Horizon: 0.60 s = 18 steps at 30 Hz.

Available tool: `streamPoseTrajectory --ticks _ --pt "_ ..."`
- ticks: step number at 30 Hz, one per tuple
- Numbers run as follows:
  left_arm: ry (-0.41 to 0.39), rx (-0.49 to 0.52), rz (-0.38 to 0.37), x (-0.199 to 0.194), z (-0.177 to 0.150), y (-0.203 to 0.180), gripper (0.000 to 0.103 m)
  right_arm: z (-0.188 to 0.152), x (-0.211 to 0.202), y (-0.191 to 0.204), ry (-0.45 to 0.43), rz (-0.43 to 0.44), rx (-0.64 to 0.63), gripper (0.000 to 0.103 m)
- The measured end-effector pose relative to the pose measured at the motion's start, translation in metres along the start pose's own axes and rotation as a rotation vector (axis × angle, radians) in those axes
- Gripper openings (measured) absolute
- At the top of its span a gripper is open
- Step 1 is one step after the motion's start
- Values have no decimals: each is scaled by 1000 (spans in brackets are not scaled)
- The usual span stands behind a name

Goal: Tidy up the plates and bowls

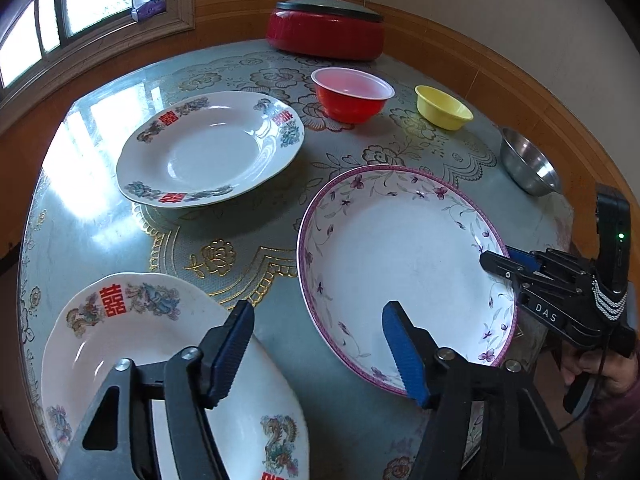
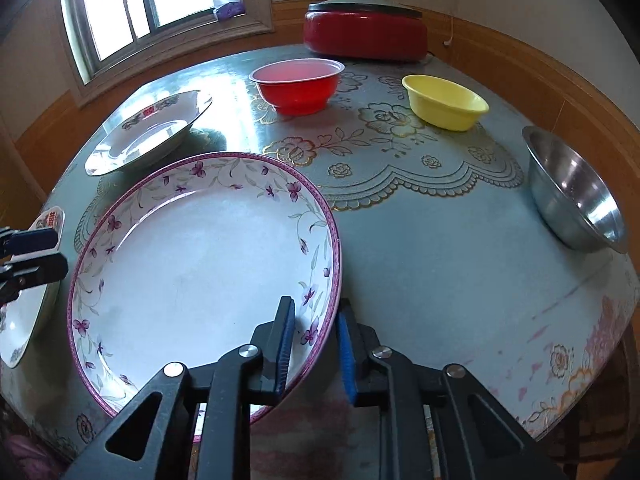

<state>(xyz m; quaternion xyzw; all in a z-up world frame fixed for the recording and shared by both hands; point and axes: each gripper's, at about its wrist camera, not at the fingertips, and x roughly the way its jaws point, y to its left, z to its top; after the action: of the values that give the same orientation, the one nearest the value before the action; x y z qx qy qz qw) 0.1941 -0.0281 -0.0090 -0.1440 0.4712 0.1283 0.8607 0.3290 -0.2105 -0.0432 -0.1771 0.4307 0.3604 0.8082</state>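
My right claw [image 2: 314, 344] straddles the near rim of the purple-flowered plate [image 2: 200, 264], not quite pinching. My left claw [image 1: 320, 348] hangs spread above the near-left plate [image 1: 132, 344]. Nothing is stacked yet: plates and bowls lie scattered over the table [image 2: 440, 260].

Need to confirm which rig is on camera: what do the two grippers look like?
Both grippers, left gripper and right gripper, have black angular linkage frames with silver pivot bolts and ribbed blue pads on the jaws. From the left view, the right one bears white "DAS" lettering, a green indicator light and a thin black cable.
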Motion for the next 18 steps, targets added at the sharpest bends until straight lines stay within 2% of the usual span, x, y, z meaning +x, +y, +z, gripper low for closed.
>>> streamPoseTrajectory --ticks 4,5,7,9,11,15,17,18 --pt "-2 33 -13 10 10 -1 64 1 -2 4 23 -63 -62 21" --pt "3 45 -15 13 12 -2 61 1 -3 2 30 -75 -57 21" --pt "16 63 -25 19 15 -3 50 2 -3 -2 45 -110 -61 21" --pt "29 80 -37 26 17 -5 47 2 -4 -9 55 -129 -60 21" --pt "36 103 -52 30 17 -11 47 1 -6 -20 54 -124 -34 21" --pt "59 127 -59 38 14 -24 47 0 -5 -44 45 -68 27 28" --pt "63 130 -52 43 13 -31 44 1 -5 -51 40 -24 27 30" --pt "69 125 -49 46 13 -35 39 1 -4 -54 39 -1 17 30"
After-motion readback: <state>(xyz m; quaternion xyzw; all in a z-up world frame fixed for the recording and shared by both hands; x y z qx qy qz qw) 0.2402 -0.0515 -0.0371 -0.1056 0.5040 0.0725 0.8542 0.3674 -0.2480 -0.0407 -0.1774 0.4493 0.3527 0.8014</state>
